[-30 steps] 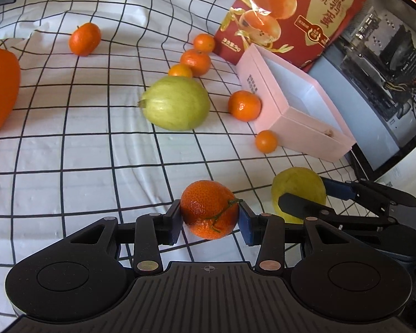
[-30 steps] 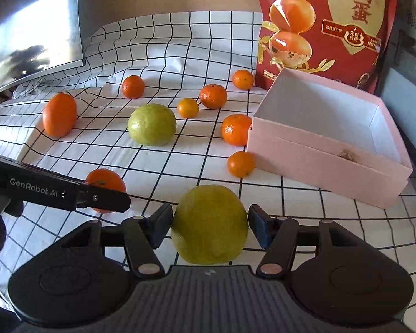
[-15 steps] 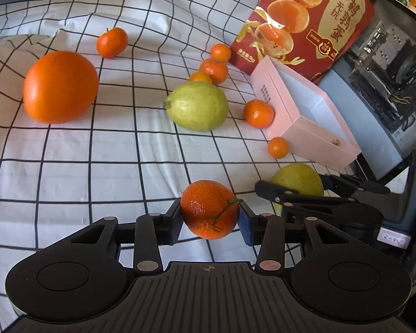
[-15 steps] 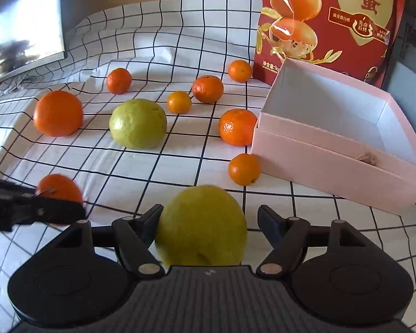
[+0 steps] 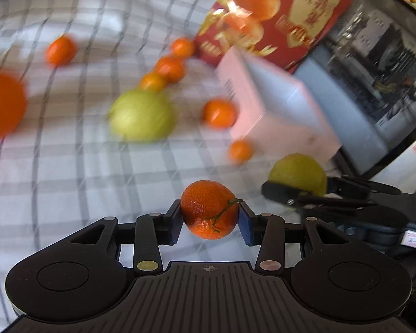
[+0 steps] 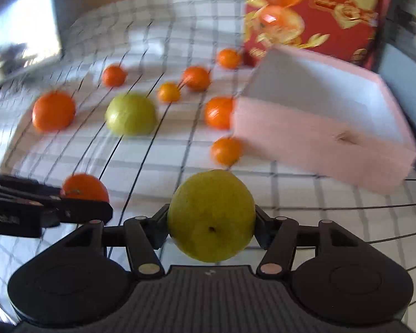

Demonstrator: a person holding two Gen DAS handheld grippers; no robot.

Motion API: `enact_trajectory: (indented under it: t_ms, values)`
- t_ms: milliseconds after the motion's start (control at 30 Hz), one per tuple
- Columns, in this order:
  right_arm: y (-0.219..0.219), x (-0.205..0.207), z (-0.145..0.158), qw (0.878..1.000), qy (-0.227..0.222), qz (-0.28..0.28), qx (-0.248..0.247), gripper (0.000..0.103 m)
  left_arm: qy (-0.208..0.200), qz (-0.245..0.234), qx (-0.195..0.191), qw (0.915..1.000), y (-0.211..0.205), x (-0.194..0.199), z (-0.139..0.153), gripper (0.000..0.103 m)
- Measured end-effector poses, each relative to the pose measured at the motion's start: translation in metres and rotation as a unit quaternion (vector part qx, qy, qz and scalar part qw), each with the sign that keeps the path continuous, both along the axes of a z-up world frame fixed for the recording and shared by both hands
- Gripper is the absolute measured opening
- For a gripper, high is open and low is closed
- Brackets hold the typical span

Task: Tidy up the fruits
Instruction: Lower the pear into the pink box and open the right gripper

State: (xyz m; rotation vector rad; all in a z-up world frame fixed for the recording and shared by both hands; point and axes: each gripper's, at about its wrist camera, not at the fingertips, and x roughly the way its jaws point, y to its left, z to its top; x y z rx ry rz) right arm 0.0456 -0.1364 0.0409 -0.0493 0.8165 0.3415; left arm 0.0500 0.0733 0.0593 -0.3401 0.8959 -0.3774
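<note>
My left gripper (image 5: 209, 216) is shut on a small orange mandarin (image 5: 208, 205) with a green stem, held above the checked cloth. My right gripper (image 6: 210, 223) has a yellow-green round fruit (image 6: 210, 213) between its jaws, which are closing; both pads press on it. Each gripper shows in the other's view: the right one (image 5: 299, 194) with its fruit (image 5: 296, 170) at the lower right, the left one (image 6: 80, 208) with its mandarin (image 6: 83, 187) at the lower left. An open pink box (image 6: 319, 149) stands ahead to the right, also in the left wrist view (image 5: 277, 122).
On the cloth lie a second green fruit (image 6: 130, 113), a large orange (image 6: 52, 111) and several small mandarins, one (image 6: 226, 149) close to the box. A red bag (image 6: 313, 14) stands behind the box. A dark case (image 5: 374, 83) borders the right side.
The right jaws stood wider half a second ago, with the green fruit loose between them; now they press on it again. Both views have shifted and blurred. The left grip is unchanged.
</note>
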Motion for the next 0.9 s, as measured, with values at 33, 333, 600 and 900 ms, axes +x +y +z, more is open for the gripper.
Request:
enact_trajectory:
  t_ms: [33, 333, 600, 900]
  values:
    - [-0.007, 0.003, 0.009, 1.000, -0.011, -0.008, 0.008, 0.060, -0.014, -0.008, -0.005, 0.9999, -0.005, 0.011, 0.012, 0.046]
    - [-0.079, 0.100, 0.127, 0.993, -0.105, -0.045, -0.015, 0.060, -0.111, -0.069, 0.016, 0.9913, -0.090, 0.134, 0.106, 0.047]
    - [-0.122, 0.191, 0.104, 0.996, -0.018, -0.089, 0.005, 0.060, -0.047, -0.127, 0.089, 0.9867, -0.166, 0.184, 0.034, 0.047]
    - [-0.104, 0.232, 0.034, 0.997, 0.044, -0.049, -0.044, 0.060, -0.117, -0.083, 0.107, 0.9838, -0.136, 0.140, 0.051, 0.046]
